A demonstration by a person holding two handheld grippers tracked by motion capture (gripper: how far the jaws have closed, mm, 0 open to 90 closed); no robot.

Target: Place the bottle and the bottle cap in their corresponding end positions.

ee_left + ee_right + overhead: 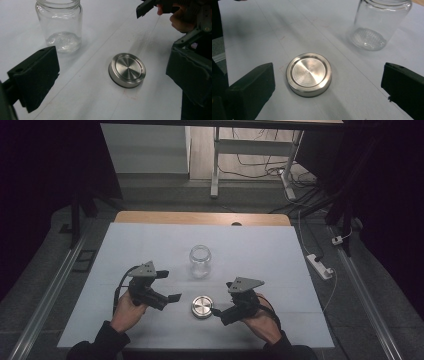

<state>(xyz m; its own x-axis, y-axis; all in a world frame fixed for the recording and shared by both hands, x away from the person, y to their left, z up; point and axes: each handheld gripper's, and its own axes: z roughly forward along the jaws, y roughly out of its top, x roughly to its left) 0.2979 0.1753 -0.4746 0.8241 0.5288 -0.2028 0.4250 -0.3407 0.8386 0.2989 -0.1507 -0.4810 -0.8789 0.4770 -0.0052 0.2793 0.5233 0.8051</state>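
While both grippers hang just above the worktop, nothing is picked up yet. The lid lies flat between them, near the front edge, with its shiny top facing up. The jar stands upright a little farther back, apart from the lid, with its open mouth pointing up.

The left gripper has its fingers spread wide, with nothing between them. The right gripper is spread wide too, and its fingers sit on each side of the lid without touching it.

This looks like the start of the job: getting ready to grab the lid and put it on the jar. The right gripper seems closest to the grab. Next it would need to go down a bit and squeeze the lid by its round edge. The left gripper could hold the jar still.

The lid is round, so it has no long side. The jar's long line runs straight up and down.
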